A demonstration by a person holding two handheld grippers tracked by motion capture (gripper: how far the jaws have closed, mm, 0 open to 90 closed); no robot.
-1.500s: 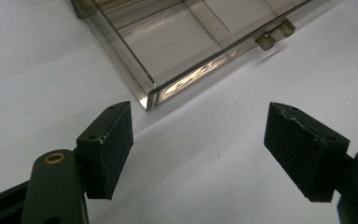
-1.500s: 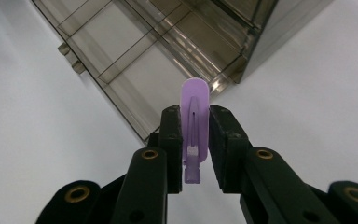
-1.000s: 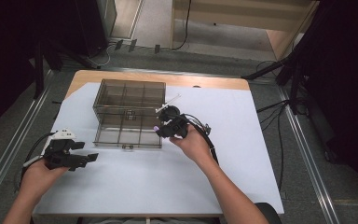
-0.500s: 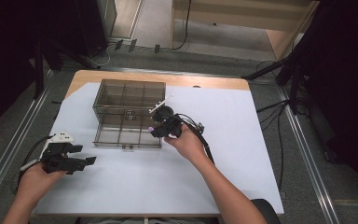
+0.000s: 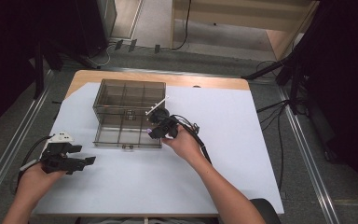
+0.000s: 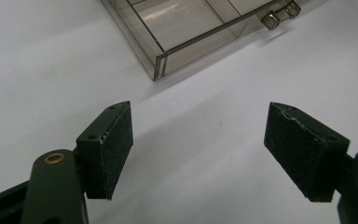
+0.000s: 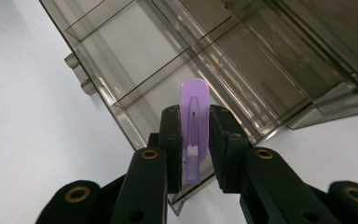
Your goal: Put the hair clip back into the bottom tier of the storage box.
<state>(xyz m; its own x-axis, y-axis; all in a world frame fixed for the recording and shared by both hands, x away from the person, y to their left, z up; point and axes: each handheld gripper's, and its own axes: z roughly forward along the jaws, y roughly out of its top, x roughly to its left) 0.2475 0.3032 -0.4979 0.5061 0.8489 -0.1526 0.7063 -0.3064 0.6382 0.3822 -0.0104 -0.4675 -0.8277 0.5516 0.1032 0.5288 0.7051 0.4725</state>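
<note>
A smoky clear plastic organizer box (image 5: 127,112) lies open on the white sheet, its divided tray (image 7: 135,51) toward me and its lid standing behind. My right gripper (image 5: 153,132) hovers over the tray's right front corner, shut on a small purple clip (image 7: 193,130) that stands upright between its pads. The clip's rounded tip points over a front compartment. My left gripper (image 5: 85,161) rests at the front left of the sheet, jaws wide open with nothing between them (image 6: 198,144). The tray's corner (image 6: 161,65) and its latch (image 6: 279,14) lie ahead of it.
A white sheet (image 5: 242,140) covers most of the wooden table (image 5: 205,81). The right gripper's cable (image 5: 196,135) trails back along the forearm. A thin white stick (image 5: 157,103) leans at the box's right edge. Floor rails run on both sides of the table.
The right gripper with the purple clip has moved left and slightly down, toward the tray's front right compartment. The left gripper has stayed where it was.
</note>
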